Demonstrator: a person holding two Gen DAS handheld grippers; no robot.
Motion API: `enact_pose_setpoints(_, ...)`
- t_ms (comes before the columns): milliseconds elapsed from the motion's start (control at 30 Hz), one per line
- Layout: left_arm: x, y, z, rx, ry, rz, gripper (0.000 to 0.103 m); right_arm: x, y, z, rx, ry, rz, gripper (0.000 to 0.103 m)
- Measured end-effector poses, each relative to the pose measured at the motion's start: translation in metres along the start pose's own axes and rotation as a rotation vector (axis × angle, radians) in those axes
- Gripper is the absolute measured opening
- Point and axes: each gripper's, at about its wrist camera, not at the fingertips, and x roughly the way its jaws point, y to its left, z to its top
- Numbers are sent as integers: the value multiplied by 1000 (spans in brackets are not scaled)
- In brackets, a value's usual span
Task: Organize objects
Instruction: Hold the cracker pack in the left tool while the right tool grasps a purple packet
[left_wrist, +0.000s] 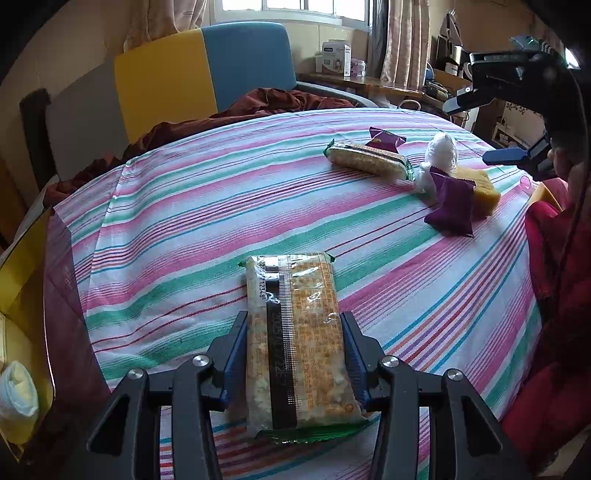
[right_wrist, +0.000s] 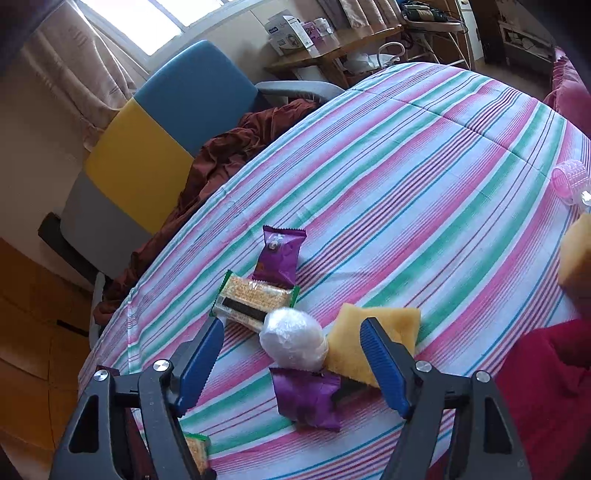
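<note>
My left gripper (left_wrist: 295, 325) is shut on a long clear-wrapped cracker pack (left_wrist: 295, 332), held just above the striped cloth (left_wrist: 184, 221). Farther right lie a second cracker pack (left_wrist: 369, 159), a purple packet (left_wrist: 386, 141) behind it, a white wrapped ball (left_wrist: 439, 155), another purple packet (left_wrist: 451, 203) and a yellow sponge (left_wrist: 484, 186). My right gripper (right_wrist: 291, 328) is open and empty, hovering over the white ball (right_wrist: 293, 339), the purple packet (right_wrist: 306, 398) and the sponge (right_wrist: 354, 343). The cracker pack (right_wrist: 255, 299) and far purple packet (right_wrist: 280, 254) lie beyond it.
A blue and yellow chair (left_wrist: 199, 77) with brown cloth (left_wrist: 277, 101) stands behind the table. A pink hair roller (right_wrist: 569, 179) lies at the right edge. A yellow box (left_wrist: 22, 295) with a white bundle sits at the left. Red fabric (right_wrist: 546, 387) is at the right.
</note>
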Motion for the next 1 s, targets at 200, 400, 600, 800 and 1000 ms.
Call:
enact_pose_setpoints(200, 0, 1, -1, -7, -22, -12, 48, 24, 16, -28, -52, 165, -91, 69)
enact_pose_setpoints(400, -3, 3, -5, -15, -36, -22, 48, 62, 19, -44, -101, 218, -204, 49)
enact_pose_setpoints(600, -4, 7, -8, -34, -41, -33, 48, 65, 46, -57, -278, 243, -83, 34)
enact_pose_setpoints(800, -10, 9, -13, -51, -35, -36, 48, 73, 72, -77, -433, 313, -43, 34)
enact_pose_setpoints(1000, -15, 10, -16, -74, -18, -35, 48, 75, 73, -75, -460, 315, -61, 34)
